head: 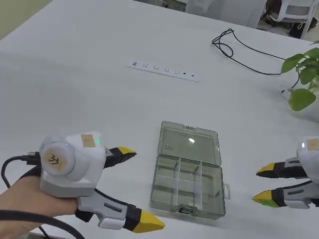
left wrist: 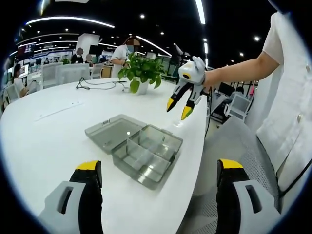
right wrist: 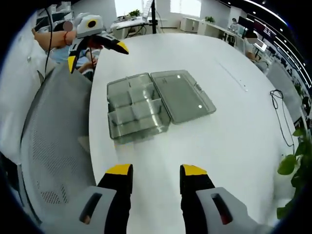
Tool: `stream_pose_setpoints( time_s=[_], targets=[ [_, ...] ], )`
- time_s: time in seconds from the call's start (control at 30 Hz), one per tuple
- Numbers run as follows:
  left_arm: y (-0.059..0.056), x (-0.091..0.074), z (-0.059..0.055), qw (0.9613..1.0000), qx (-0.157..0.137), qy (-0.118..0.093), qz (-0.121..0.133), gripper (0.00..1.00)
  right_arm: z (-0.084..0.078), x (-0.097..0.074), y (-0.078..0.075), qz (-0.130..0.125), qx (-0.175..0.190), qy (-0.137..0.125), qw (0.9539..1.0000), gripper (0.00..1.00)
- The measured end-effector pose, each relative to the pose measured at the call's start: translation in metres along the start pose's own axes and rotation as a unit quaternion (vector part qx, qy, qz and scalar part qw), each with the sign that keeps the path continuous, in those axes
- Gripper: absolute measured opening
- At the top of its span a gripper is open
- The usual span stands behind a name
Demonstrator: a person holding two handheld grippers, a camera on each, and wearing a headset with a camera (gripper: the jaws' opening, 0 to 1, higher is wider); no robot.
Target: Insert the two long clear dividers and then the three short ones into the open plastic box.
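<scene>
The left gripper hangs at about 8 o'clock in the head view, held in the person's hand. Its yellow-tipped jaws are spread wide, with nothing between them and touching nothing. The right gripper sits at about 4 o'clock, its jaws parted by a narrower gap. It too is empty and clear of the white table.

The plastic box lies on the table between the two grippers, toward 6 o'clock in the head view and apart from both. Its lid is folded flat open at 12 o'clock from the tray. Clear dividers stand inside the tray and split it into compartments. How many there are is hard to tell through the clear plastic.

In the left gripper view the box lies ahead between the jaws, and the right gripper hovers beyond it at about 1 o'clock. In the right gripper view the box lies ahead at 12 o'clock, with the left gripper past it at 11 o'clock.

Farther off in the head view, a power strip lies at 12 o'clock. A black cable and a potted plant are toward 2 o'clock.
</scene>
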State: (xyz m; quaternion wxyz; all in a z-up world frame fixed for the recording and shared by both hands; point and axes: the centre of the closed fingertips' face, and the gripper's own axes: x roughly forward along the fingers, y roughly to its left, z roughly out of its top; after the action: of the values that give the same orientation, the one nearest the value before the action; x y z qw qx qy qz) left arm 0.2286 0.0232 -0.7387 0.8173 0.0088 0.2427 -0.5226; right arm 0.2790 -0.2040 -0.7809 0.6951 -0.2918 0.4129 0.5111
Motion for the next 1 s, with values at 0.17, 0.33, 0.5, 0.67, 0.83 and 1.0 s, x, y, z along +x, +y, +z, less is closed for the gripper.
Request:
stream_pose_setpoints(
  time_s=[0.17,0.33,0.5,0.67,0.83,1.0],
  targets=[
    [-0.001,0.000,0.001,1.0000,-0.001,0.000,-0.001,1.00,-0.038,-0.002,-0.009,-0.004,-0.002,0.043,0.9990,0.42],
    [-0.001,0.001,0.001,1.0000,-0.002,0.000,-0.002,1.00,-0.066,0.001,-0.016,-0.006,-0.014,0.081,0.9966,0.43],
    [-0.001,0.001,0.001,1.0000,-0.003,0.001,-0.002,1.00,-0.091,0.007,-0.021,-0.001,-0.039,0.123,0.9917,0.44],
    [0.000,0.000,0.002,1.0000,-0.005,0.000,-0.001,0.99,-0.104,0.012,-0.025,0.006,-0.055,0.145,0.9878,0.44],
    [0.000,0.001,0.002,1.0000,-0.005,0.001,-0.001,0.99,-0.111,0.016,-0.029,0.009,-0.054,0.153,0.9867,0.44],
    [0.001,0.001,0.003,1.0000,-0.006,-0.001,-0.001,0.98,-0.121,0.018,-0.028,0.013,-0.061,0.168,0.9838,0.44]
  ],
)
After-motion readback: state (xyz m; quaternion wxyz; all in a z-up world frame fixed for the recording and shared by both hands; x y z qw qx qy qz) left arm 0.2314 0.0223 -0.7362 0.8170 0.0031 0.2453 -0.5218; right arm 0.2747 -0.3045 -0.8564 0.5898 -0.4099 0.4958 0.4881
